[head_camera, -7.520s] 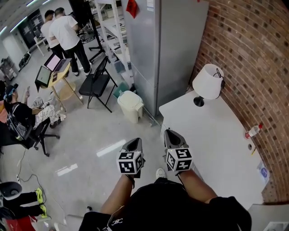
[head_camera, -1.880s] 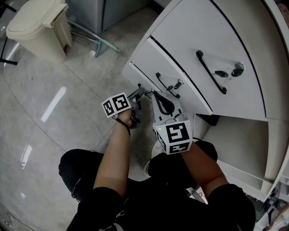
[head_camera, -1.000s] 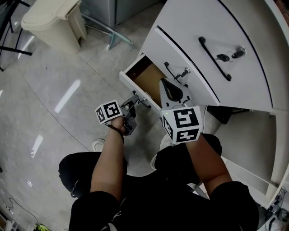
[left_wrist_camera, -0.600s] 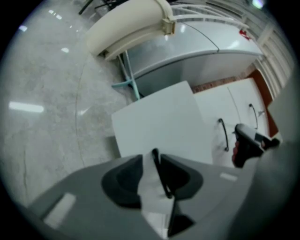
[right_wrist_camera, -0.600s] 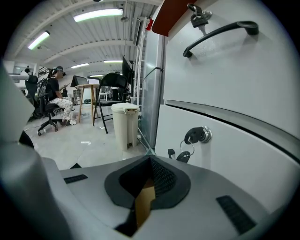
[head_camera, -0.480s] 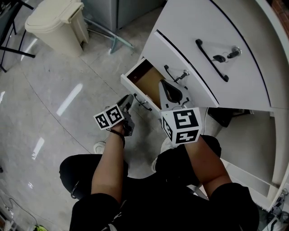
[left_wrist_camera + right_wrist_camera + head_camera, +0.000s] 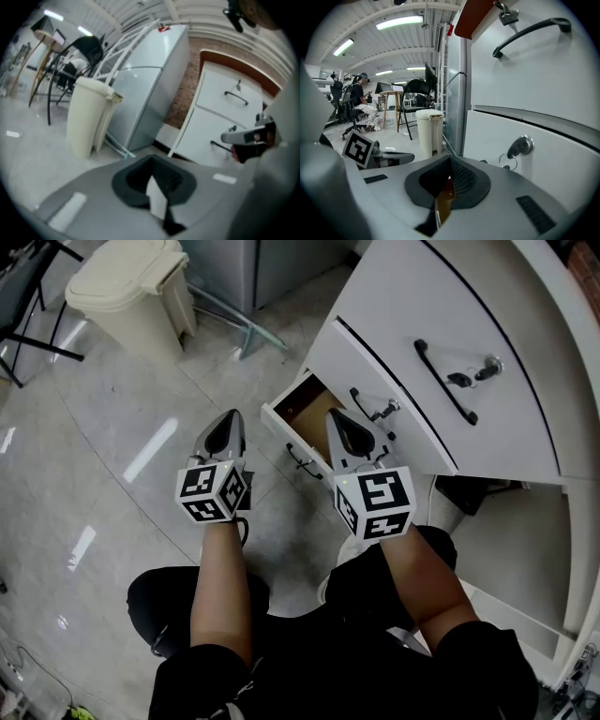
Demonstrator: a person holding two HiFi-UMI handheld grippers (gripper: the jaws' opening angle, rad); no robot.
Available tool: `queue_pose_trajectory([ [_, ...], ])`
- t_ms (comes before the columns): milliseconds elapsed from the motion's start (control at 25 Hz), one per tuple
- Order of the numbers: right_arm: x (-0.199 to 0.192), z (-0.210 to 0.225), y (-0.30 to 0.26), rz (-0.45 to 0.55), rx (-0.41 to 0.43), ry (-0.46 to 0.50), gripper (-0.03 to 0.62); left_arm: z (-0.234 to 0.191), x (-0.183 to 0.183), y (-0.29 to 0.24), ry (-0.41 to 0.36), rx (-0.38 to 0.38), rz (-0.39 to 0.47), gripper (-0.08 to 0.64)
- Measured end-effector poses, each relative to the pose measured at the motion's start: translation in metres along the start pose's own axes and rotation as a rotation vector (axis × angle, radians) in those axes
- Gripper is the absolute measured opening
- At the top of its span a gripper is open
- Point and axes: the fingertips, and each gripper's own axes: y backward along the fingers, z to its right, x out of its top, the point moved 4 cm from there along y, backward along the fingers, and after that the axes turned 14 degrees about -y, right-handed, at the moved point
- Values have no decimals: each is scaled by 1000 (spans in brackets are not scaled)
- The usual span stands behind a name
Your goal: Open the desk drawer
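**Bottom drawer part-open, both grippers empty**

Left gripper [image 7: 228,423] is held over the floor [image 7: 103,437] just beside the drawer front, not touching it, jaws clenched on nothing. Right gripper [image 7: 336,423] hovers over the drawer's front edge, pointing at the middle drawer [image 7: 361,367], jaws together and empty. Both forearms reach forward from a crouch. The drawer [image 7: 302,407] is the lowest one, at the desk's [image 7: 487,296] bottom edge. It is pulled partway out, brown inside showing, with its black handle [image 7: 302,463] free.
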Motion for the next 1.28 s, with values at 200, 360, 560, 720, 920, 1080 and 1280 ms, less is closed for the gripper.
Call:
queue_pose_trajectory([
  [200, 21, -15, -9, 159, 97, 72, -2, -10, 67, 17, -167, -21, 60, -3],
  [360, 41, -23, -13, 235, 170, 26, -2, -20, 108, 38, -261, -12, 63, -3],
  [560, 80, -41, -14, 292, 239, 35, -2, -38, 166, 72, -295, 54, 91, -3],
  [720, 126, -62, 0, 274, 269, 67, -2, -33, 211, 100, -293, 86, 69, -3],
  [920, 213, -105, 42, 229, 302, 21, -2, -17, 289, 142, -265, 93, -2, -3],
  [1080, 295, -144, 93, 198, 312, 82, -2, -2, 379, 180, -247, 91, -17, -3],
  [1280, 422, -165, 174, 207, 301, 48, -2, 39, 512, 214, -266, 48, -31, -3],
])
